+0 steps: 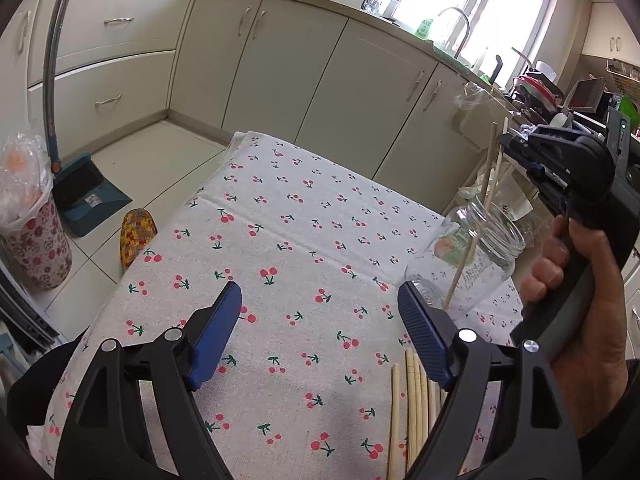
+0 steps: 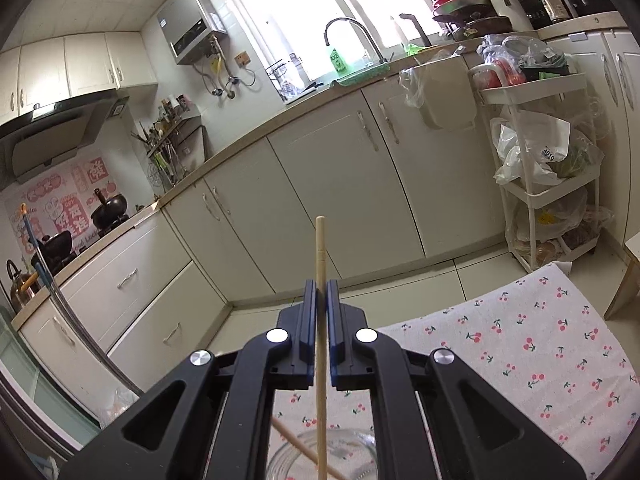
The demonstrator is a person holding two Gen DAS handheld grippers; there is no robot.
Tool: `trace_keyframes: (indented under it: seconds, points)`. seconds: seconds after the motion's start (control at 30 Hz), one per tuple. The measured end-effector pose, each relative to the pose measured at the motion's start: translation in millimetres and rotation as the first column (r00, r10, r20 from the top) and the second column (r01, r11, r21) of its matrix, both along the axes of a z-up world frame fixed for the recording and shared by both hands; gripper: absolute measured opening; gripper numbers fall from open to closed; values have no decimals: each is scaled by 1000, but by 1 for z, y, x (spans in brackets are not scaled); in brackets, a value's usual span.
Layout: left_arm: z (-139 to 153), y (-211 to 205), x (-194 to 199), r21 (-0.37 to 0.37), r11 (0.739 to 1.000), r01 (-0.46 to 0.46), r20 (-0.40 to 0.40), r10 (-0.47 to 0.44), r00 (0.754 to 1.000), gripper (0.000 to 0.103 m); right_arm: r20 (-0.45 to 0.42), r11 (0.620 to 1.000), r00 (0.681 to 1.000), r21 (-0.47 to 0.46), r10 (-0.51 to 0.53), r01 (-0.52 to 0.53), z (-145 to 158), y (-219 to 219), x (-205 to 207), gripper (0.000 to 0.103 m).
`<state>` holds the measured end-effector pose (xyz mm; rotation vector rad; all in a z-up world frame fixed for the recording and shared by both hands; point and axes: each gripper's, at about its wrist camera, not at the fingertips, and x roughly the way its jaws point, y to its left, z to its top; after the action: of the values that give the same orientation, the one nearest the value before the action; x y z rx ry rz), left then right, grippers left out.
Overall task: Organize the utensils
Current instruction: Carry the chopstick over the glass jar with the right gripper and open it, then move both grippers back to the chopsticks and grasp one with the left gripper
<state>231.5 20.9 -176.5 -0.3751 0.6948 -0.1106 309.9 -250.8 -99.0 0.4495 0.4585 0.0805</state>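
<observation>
The right gripper (image 2: 319,292) has its fingers clenched on one chopstick (image 2: 320,248), held upright above the mouth of the jar (image 1: 476,256). A second chopstick leans inside that jar, which stands on the cherry-print cloth (image 1: 280,240) over the counter. The left gripper (image 1: 320,312) hovers with fingers spread and empty beside loose chopsticks (image 1: 414,400) lying on the cloth.

A home kitchen. Cream cabinets (image 2: 344,184) run under a counter with a sink tap (image 2: 348,36), a hood (image 2: 52,136) over woks (image 2: 108,210), and a kettle (image 2: 20,284).
</observation>
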Motion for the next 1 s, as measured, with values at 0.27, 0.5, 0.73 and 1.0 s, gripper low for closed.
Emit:
trace_keyframes:
  seconds: [0.27,0.5,0.73,1.0]
  points:
    - [9,-1,-8,9,1000,0,-2,0,1000,80,-24,994,996,-64,89,-90,2,10,-36,8]
    - [17,-7,-22,58,998,22,-39,-20,999,81,-99,993,992,-79,80,-88,4,-6,-96,43]
    - [11,-12,-41,121,991,59,-110,-46,993,83,-349,989,933,-88,84,-122,-50,-8,-170,25]
    - [13,-22,-62,182,978,106,-147,-79,986,83,-444,978,890,-114,107,-175,-77,13,-175,20]
